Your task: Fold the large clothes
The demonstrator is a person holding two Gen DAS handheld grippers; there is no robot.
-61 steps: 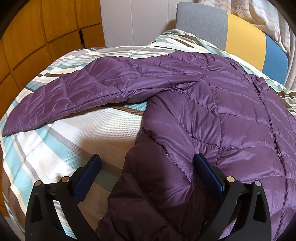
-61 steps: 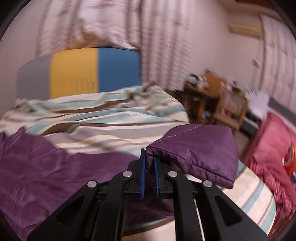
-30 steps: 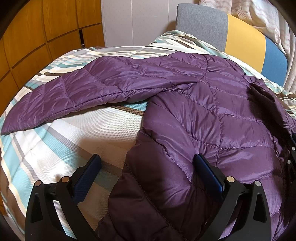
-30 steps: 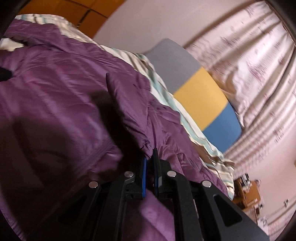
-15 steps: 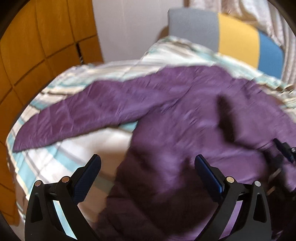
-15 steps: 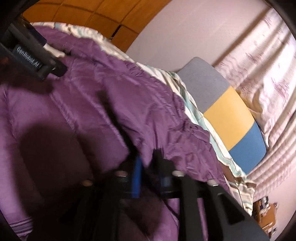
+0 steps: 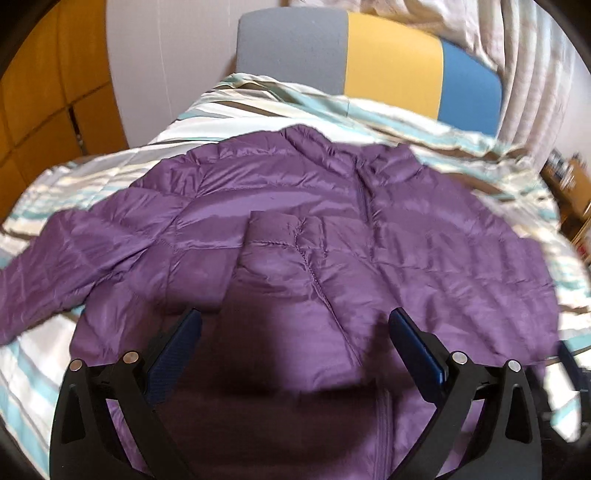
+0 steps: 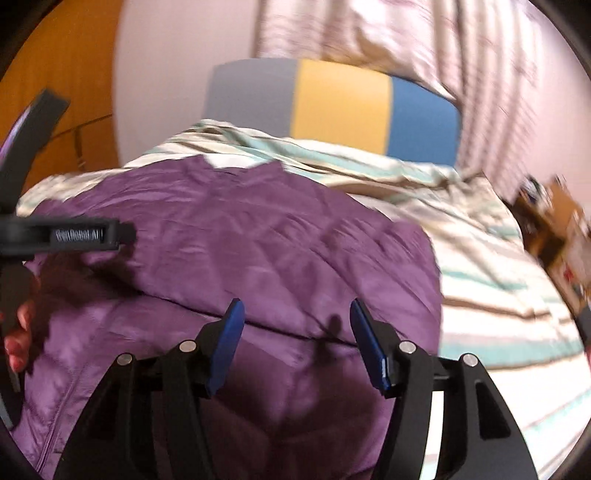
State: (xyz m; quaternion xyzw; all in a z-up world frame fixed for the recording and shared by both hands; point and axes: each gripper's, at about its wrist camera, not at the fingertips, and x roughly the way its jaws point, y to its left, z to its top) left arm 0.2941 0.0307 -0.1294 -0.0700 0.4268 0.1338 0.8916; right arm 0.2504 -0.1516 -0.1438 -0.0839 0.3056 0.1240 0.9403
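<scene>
Fingers [image 7: 173, 350] of the left gripper [image 7: 295, 339] are standing wide apart above a purple quilted jacket [image 7: 424, 236], their blue pads clear of the fabric and grasping nothing. The jacket is lying face up on a bed [image 7: 258, 96] covered with a striped quilt, its collar pointing toward a headboard [image 7: 391, 62] panelled in grey, yellow and blue. One sleeve [image 7: 74, 258] is stretching out flat to the left across the stripes, while the other sleeve [image 7: 280, 258] is lying folded across the chest, its cuff resting near the zip line at the middle of the garment. The lower hem is running out of the frame beneath the gripper.

In the right wrist view, the right gripper [image 8: 297, 339] is hanging over the jacket [image 8: 258, 229] with its jaws having just been opening; the blue fingers [image 8: 229, 343] are now standing parted with only the fabric below them in the gap and nothing pressed between the pads. A fold edge of the jacket is crossing just ahead of the fingertips. At the left edge of this view, part of the left gripper's black body [image 8: 66, 232] is showing, blurred, with a person's hand [image 8: 18, 339] wrapped around its handle. The striped quilt [image 8: 498, 295] is lying bare to the right of the garment, and pale curtains [image 8: 369, 33] are hanging behind the headboard. Both views are showing some motion blur.
</scene>
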